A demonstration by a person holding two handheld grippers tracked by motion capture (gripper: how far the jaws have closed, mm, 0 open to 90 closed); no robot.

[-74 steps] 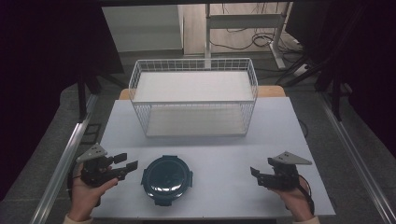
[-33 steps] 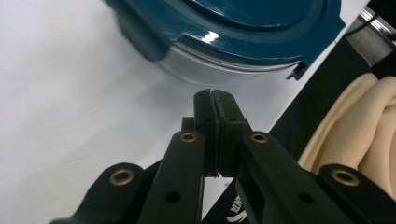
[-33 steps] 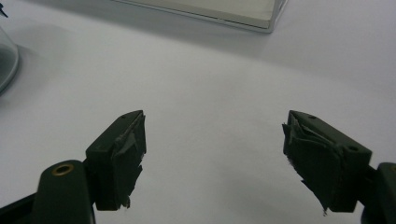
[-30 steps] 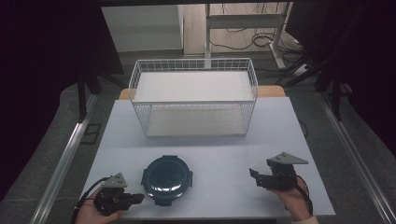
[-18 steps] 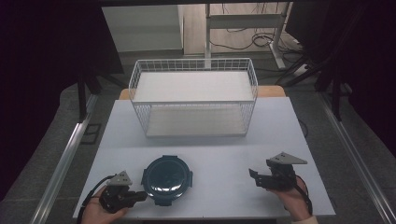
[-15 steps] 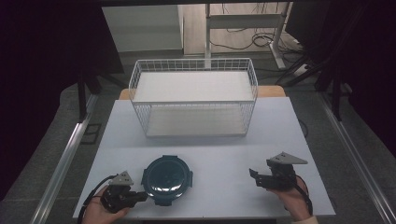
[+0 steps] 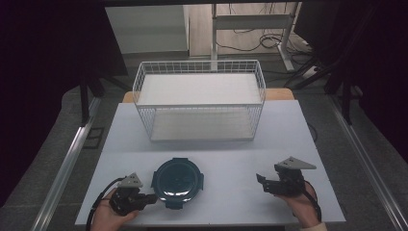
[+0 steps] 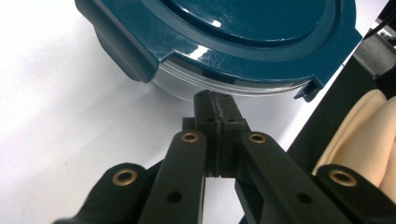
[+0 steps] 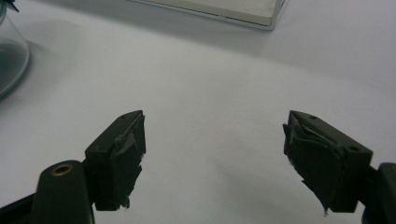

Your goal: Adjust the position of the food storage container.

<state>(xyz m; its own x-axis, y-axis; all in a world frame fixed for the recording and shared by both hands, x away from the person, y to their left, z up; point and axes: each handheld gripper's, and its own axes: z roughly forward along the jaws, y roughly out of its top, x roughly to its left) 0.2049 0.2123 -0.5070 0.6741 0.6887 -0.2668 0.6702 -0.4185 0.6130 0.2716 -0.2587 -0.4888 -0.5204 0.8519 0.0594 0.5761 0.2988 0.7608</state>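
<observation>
A round clear container with a dark teal clip-on lid (image 7: 177,181) sits on the white table near its front edge. My left gripper (image 7: 150,198) lies low at the container's left front side, jaws shut with nothing between them. In the left gripper view the closed tips (image 8: 214,99) touch or nearly touch the clear wall of the container (image 8: 243,42) just under the lid's rim, between two lid clips. My right gripper (image 7: 260,181) rests at the front right of the table, open and empty, pointing left. In the right gripper view its gripper (image 9: 212,154) spans bare table.
A white wire basket (image 7: 199,103) with a white floor stands at the back middle of the table (image 7: 288,130). Its base corner (image 9: 261,14) shows in the right gripper view. A hand (image 8: 364,126) shows at the right of the left gripper view. Dark floor and metal rails flank the table.
My left gripper slid from the table's front left toward the container, ending with its tips against the container's side. The right gripper stayed put.
</observation>
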